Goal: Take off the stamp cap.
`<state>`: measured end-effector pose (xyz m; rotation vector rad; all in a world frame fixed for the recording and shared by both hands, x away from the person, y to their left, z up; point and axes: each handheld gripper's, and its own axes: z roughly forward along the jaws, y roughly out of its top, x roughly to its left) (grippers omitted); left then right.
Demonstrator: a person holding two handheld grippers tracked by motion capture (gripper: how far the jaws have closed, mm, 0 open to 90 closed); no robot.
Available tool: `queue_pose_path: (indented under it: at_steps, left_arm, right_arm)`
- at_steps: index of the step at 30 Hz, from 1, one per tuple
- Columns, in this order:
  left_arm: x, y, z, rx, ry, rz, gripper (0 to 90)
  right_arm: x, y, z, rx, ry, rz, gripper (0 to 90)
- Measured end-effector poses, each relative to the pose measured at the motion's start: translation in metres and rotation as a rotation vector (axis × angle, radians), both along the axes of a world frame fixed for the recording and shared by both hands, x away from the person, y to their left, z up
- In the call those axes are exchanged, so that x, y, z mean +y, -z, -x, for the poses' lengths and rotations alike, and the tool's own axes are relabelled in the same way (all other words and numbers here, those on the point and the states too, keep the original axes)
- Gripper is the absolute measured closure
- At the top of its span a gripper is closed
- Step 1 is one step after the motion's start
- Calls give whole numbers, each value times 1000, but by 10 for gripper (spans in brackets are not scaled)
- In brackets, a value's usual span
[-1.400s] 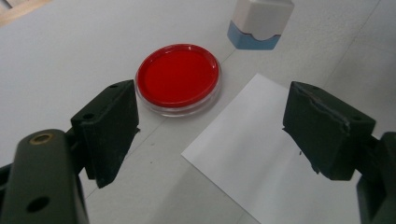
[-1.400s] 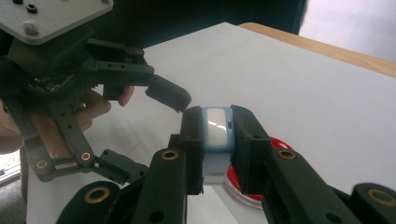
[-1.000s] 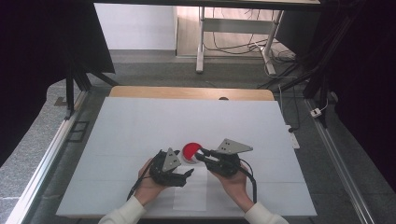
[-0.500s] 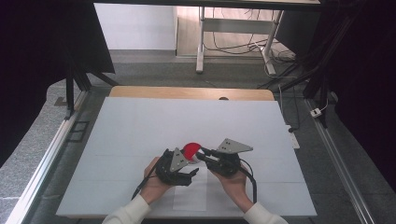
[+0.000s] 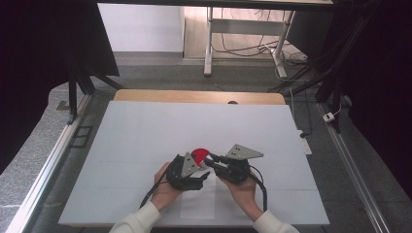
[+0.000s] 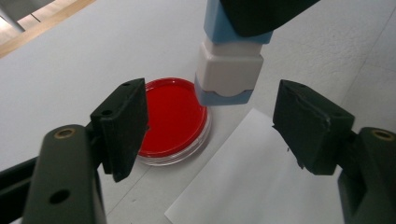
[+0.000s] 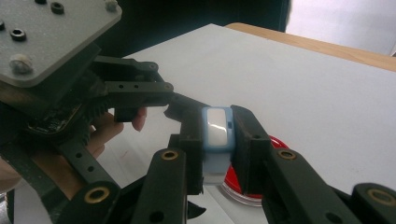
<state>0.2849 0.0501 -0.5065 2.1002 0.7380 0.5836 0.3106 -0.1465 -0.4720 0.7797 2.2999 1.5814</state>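
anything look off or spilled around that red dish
Nothing stands out. The round clear dish with red filling sits flat on the white table, with no red outside its rim. The white paper sheet lies flat beside it. The right gripper holds the blue and white block upright, between the open left gripper jaws.

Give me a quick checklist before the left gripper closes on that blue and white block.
1. Right gripper clamped on the block: ok.
2. Left gripper jaws straddle the block: ok; they have just been closing, pads not yet touching.
3. Block clear of the red dish: cannot tell, they overlap in the left gripper view.
4. Dish flat on the table: ok.
5. Paper sheet lying flat: ok.
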Motion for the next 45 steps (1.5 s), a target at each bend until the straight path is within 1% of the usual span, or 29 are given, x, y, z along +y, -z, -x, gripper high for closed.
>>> queue_pose_path:
  at_steps: [5, 12, 17, 25, 29, 38, 45]
  left_arm:
    - [-2, 1, -1, 3, 2, 0, 309]
    - [-4, 3, -3, 4, 11, -8, 360]
    - [-5, 3, -3, 2, 9, -6, 396]
    - [-6, 4, -4, -3, 13, -13, 506]
    - [-6, 4, -4, -5, 11, -15, 547]
    - [-7, 5, -5, 2, 12, -21, 588]
    - [-8, 5, -4, -2, 14, -23, 614]
  right_arm:
    - [-1, 0, 0, 0, 3, -8, 745]
    - [-1, 1, -1, -1, 3, -5, 746]
    - [-1, 1, 0, 1, 2, -4, 746]
    - [-1, 1, -1, 1, 4, -7, 746]
    - [-1, 1, 0, -1, 2, -7, 746]
    - [-1, 1, 0, -1, 5, -13, 746]
    - [-1, 1, 0, -1, 4, -14, 746]
